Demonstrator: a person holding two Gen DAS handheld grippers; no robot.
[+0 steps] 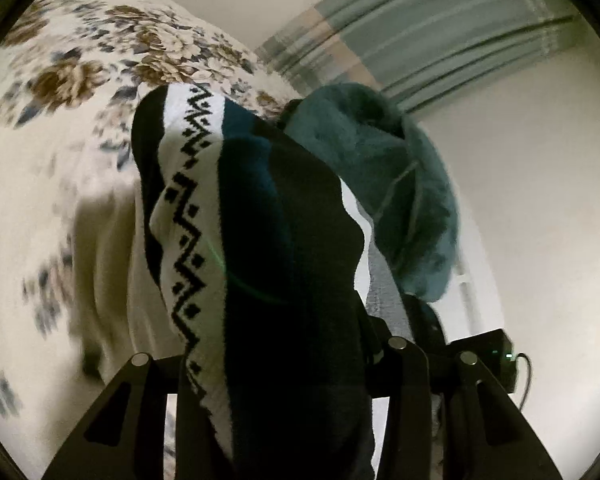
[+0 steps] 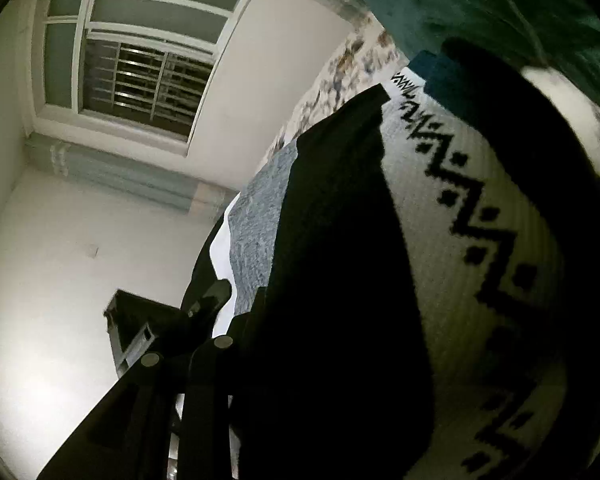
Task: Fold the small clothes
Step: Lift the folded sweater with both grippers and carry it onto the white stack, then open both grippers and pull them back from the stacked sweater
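Floral bedspread (image 1: 80, 80) at ten o'clock lies beneath everything, pale walls beyond. Nearest: left gripper (image 1: 276, 360) and right gripper (image 2: 284, 344), each pinching the dark knit garment (image 1: 260, 240) with white zigzag band, hanging off the bed; at one o'clock, a teal fleece sleeve (image 1: 360, 152). Step judged: lift-and-spread; next, lower flat onto the bed, grip kept, cloth taut.

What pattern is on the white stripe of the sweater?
A black zigzag with little diamonds runs along the sweater's white stripe, clearest in the left wrist view.
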